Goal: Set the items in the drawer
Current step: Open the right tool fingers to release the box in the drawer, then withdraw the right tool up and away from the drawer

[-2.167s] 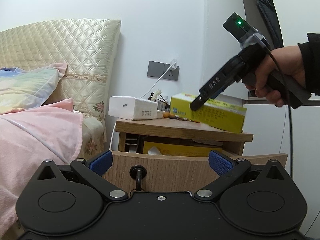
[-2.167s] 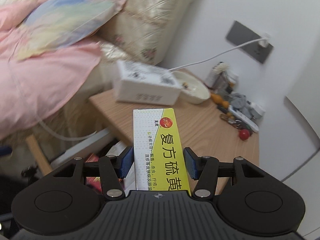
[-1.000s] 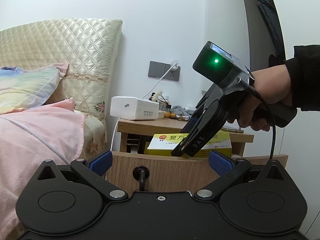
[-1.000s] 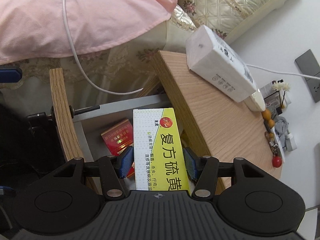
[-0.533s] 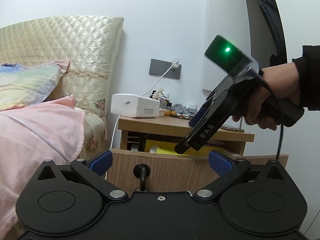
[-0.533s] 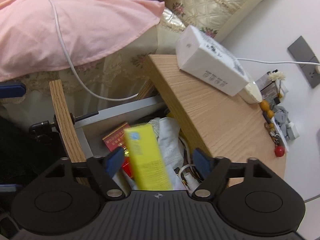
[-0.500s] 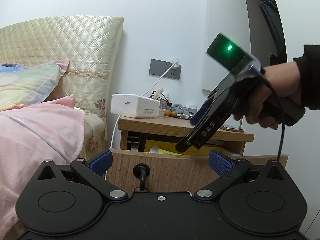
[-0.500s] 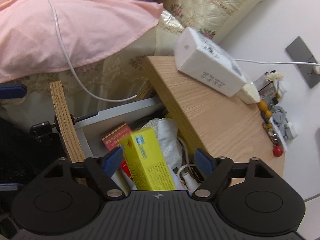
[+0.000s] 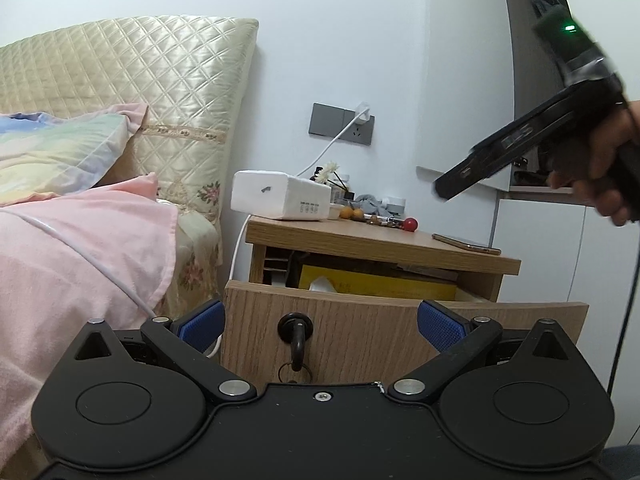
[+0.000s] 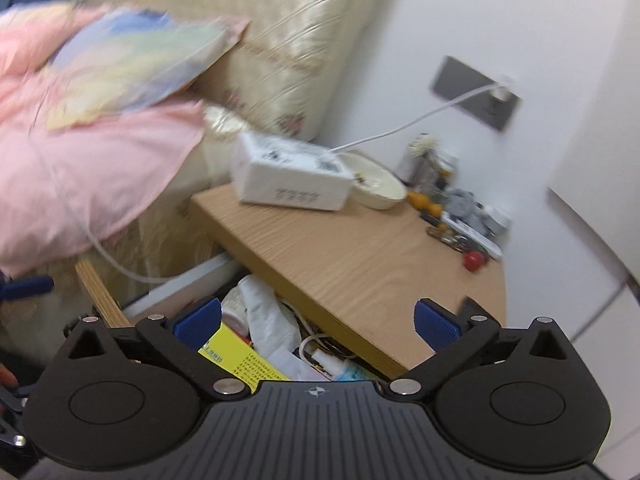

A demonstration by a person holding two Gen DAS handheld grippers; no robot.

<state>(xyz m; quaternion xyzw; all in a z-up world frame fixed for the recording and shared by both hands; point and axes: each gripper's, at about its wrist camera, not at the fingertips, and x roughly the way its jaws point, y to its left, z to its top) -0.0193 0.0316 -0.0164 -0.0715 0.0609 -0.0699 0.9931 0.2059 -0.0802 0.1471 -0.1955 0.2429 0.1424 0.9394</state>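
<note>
— What are your two grippers doing?

— My right gripper has its blue pads spread wide with nothing between them. In the left wrist view I see it from the side, up at the right edge, with a hand wrapped round its handle and a green light on top. My left gripper is spread wide too, gripping nothing, and it faces the drawer front squarely.

— And the box, where is it?

— The yellow box lies inside the open drawer, directly below my right gripper and close to its left pad. Just to its right sit a crumpled white bag, a coiled white cable and a small bottle, all in the drawer. From my left gripper I see only a yellow strip above the drawer front, under the nightstand top.

— What lies further out?

— Ahead of the right gripper is the nightstand. At its far side a white tissue pack touches a cream dish, and to the right of those there are small oranges, clutter I cannot make out through the blur, and a red ball. A phone lies flat near the nightstand's right edge in the left wrist view. A key hangs in the drawer lock, right between my left gripper's pads. Off to the left are the pink blanket and the quilted headboard.
</note>
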